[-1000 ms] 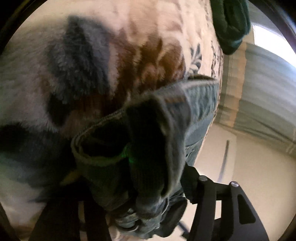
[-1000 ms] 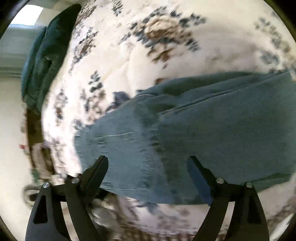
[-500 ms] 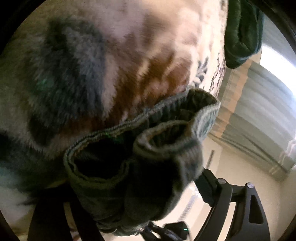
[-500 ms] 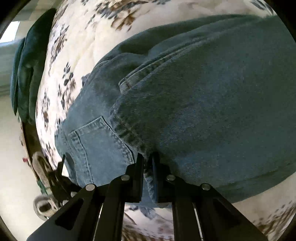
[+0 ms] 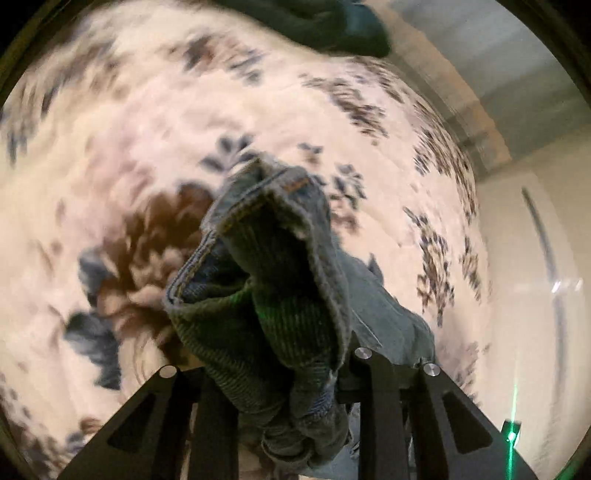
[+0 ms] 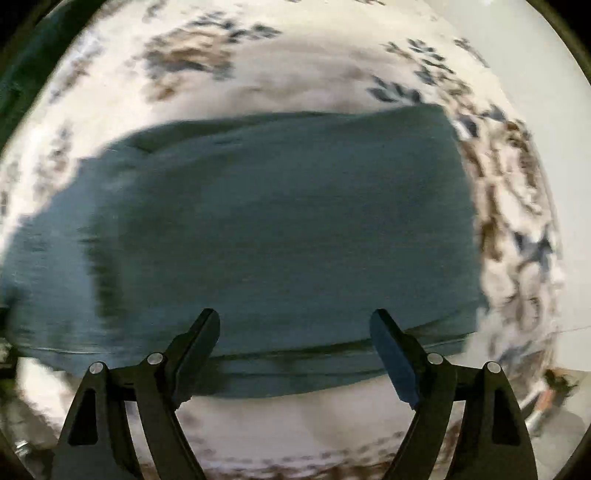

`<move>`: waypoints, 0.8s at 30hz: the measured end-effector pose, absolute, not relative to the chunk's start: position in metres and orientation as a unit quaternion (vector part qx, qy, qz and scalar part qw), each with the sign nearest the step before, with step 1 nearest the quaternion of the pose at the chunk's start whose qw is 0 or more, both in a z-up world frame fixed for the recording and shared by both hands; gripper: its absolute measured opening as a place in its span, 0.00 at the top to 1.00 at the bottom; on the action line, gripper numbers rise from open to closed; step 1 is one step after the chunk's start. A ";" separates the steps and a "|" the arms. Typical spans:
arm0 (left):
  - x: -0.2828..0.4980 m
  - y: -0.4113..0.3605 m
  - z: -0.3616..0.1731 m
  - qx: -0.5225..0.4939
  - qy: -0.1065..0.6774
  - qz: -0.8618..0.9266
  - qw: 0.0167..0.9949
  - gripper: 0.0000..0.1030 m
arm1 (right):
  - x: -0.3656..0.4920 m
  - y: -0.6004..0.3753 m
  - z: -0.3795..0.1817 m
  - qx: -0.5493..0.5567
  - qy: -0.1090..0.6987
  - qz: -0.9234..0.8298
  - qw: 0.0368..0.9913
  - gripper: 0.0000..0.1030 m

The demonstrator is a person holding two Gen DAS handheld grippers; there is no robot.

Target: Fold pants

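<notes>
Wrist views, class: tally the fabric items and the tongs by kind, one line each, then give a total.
Blue jeans: 1
Floral bedspread: 1
Dark green cloth: 1
Tongs, left and right: 2
Total: 5

— What do the tools look like?
— The left gripper [image 5: 284, 373] has matte black fingers with triangular cut-outs and silver round screw heads near the knuckles.
— And the other?
— The right gripper [image 6: 295, 332] is the same black build, with four silver screws, and dark blue pads [image 6: 391, 354] lining the fingers' inner faces.
</notes>
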State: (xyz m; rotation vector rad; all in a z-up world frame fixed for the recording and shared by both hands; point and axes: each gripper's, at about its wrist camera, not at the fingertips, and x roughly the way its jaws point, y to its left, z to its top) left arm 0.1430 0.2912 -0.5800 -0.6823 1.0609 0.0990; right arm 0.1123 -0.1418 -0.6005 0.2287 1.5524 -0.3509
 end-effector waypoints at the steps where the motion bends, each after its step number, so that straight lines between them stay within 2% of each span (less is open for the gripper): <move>1: 0.144 0.286 -0.575 -0.305 0.493 0.045 0.814 0.81 | 0.111 -0.148 -0.604 0.109 0.698 -0.157 0.690 0.17; 8: 0.159 0.193 -0.515 -0.153 0.461 0.001 0.874 0.82 | 0.093 -0.206 -0.596 0.180 0.684 -0.151 0.691 0.16; 12: 0.159 0.092 -0.488 -0.061 0.445 -0.076 0.890 0.82 | 0.068 -0.265 -0.583 0.233 0.668 -0.167 0.687 0.16; 14: 0.152 0.030 -0.491 -0.023 0.447 -0.118 0.886 0.82 | 0.052 -0.304 -0.578 0.263 0.657 -0.185 0.682 0.16; 17: 0.134 -0.060 -0.523 0.034 0.466 -0.174 0.867 0.82 | 0.022 -0.372 -0.572 0.308 0.639 -0.222 0.669 0.16; 20: 0.108 -0.146 -0.593 0.126 0.506 -0.210 0.827 0.82 | -0.016 -0.454 -0.573 0.338 0.626 -0.274 0.647 0.16; 22: 0.091 -0.186 -0.653 0.205 0.544 -0.208 0.786 0.80 | -0.039 -0.494 -0.575 0.357 0.621 -0.299 0.631 0.16; 24: 0.080 -0.200 -0.668 0.261 0.517 -0.195 0.791 0.73 | -0.059 -0.527 -0.575 0.374 0.614 -0.313 0.620 0.16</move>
